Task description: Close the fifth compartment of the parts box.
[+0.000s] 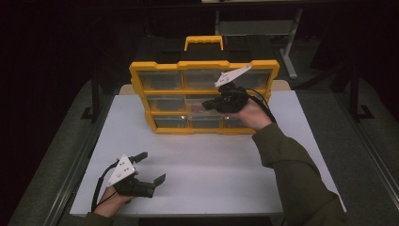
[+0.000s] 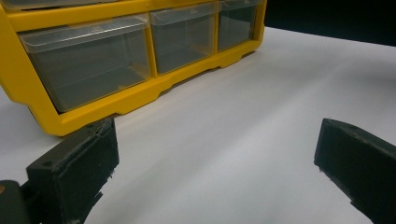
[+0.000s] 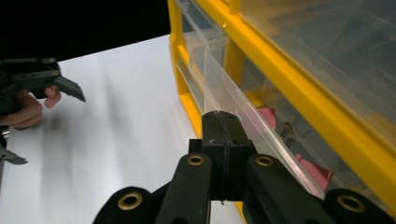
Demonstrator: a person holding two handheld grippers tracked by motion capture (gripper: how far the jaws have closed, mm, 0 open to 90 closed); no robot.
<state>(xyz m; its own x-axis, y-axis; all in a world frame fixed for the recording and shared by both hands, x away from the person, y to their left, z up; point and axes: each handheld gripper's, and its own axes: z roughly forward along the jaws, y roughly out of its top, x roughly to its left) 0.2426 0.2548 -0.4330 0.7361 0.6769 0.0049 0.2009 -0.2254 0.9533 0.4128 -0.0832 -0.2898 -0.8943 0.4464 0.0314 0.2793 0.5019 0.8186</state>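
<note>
Yellow organiser | mid drawer w/ pink bits | R gripper jaws together | L gripper apart

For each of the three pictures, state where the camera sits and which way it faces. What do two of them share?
High view: above the table, looking down at the yellow organizer; both forearms show.
Left tool view: on the left tool, facing the organizer's bottom drawers.
Right tool view: on the right tool, shut against a drawer's edge.
All share the organizer.

A flat white rectangular table fills the frame's centre; a yellow plastic organiser with clear drawers stands at its upper middle.
</note>
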